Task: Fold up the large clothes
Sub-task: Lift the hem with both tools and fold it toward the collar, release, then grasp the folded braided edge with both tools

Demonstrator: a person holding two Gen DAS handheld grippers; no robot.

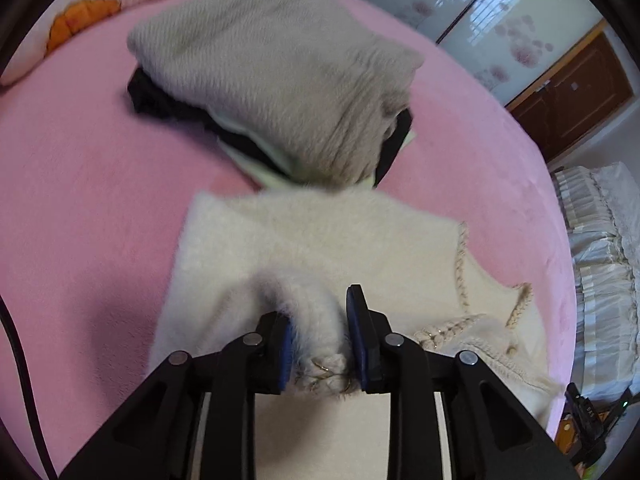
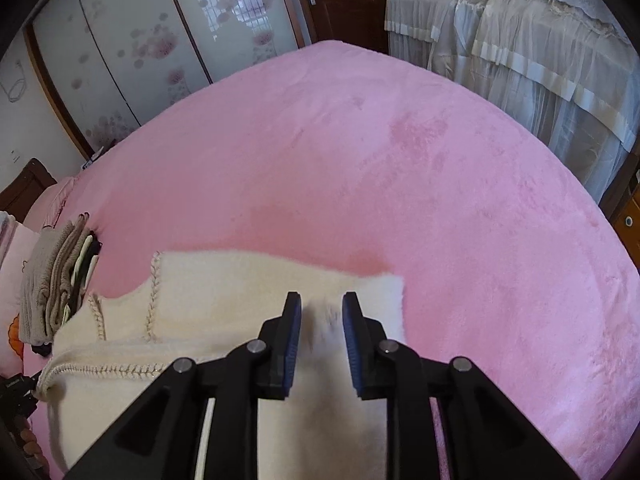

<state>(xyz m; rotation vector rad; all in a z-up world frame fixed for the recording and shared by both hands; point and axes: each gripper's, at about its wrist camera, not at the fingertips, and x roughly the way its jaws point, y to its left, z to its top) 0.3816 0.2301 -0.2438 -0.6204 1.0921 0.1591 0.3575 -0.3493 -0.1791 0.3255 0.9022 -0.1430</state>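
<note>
A cream fuzzy sweater [image 1: 320, 236] with braided trim lies on the pink bed. My left gripper [image 1: 320, 312] is shut on a bunched fold of it near the braided edge, lifted a little off the rest of the garment. In the right wrist view the same sweater [image 2: 224, 280] lies flat, its far right corner just ahead. My right gripper [image 2: 320, 304] is over that part with cream fabric between its blue pads [image 2: 294, 332]; the jaws stand a little apart and I cannot tell if they pinch it.
A stack of folded clothes, grey knit [image 1: 272, 68] on top of black and pale green pieces, sits beyond the sweater; it also shows at the far left of the right wrist view [image 2: 56, 280]. Pink bedspread [image 2: 400, 168] stretches ahead. Wardrobe doors [image 2: 160, 40] and curtains [image 2: 520, 52] surround the bed.
</note>
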